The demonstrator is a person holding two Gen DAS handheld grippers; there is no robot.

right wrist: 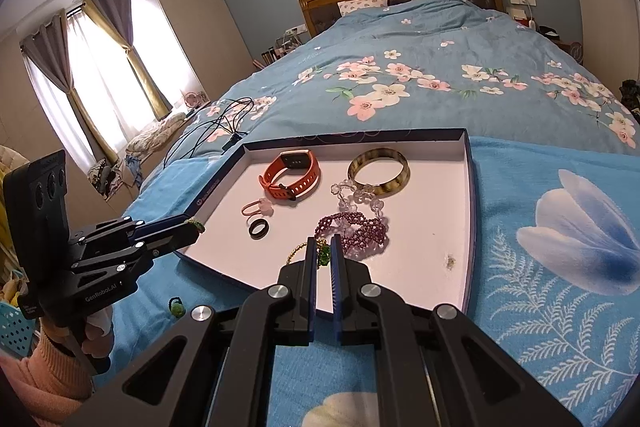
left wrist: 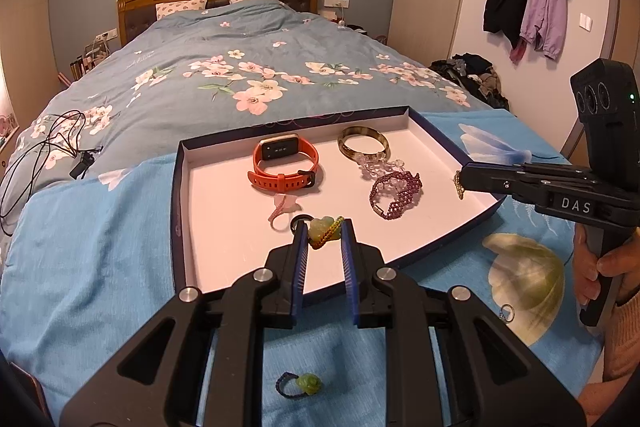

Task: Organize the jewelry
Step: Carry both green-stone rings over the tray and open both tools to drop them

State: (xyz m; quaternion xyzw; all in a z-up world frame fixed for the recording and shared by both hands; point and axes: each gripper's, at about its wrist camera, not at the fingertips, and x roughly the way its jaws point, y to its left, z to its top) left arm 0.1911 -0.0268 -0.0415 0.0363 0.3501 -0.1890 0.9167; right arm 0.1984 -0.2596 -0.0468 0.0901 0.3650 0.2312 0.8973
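A shallow white tray with a dark blue rim (left wrist: 208, 227) (right wrist: 448, 187) lies on the blue bedspread. It holds an orange watch (left wrist: 285, 163) (right wrist: 294, 173), a horn bangle (left wrist: 363, 143) (right wrist: 378, 167), a clear bead bracelet (right wrist: 356, 197), a purple bead bracelet (left wrist: 394, 193) (right wrist: 356, 227), a pink ring (right wrist: 258, 209) and a black ring (right wrist: 259, 228). My left gripper (left wrist: 325, 231) is shut on a green jade pendant with a gold bead cord (left wrist: 320, 229) above the tray's near edge. My right gripper (right wrist: 323, 254) is shut on a gold bead chain with a green stone (right wrist: 324, 255).
A green jade ring on a dark band (left wrist: 304, 383) (right wrist: 176, 307) lies on the bedspread in front of the tray. A small metal ring (left wrist: 507, 311) lies to the right. Black cables (left wrist: 48, 147) lie on the duvet at the left.
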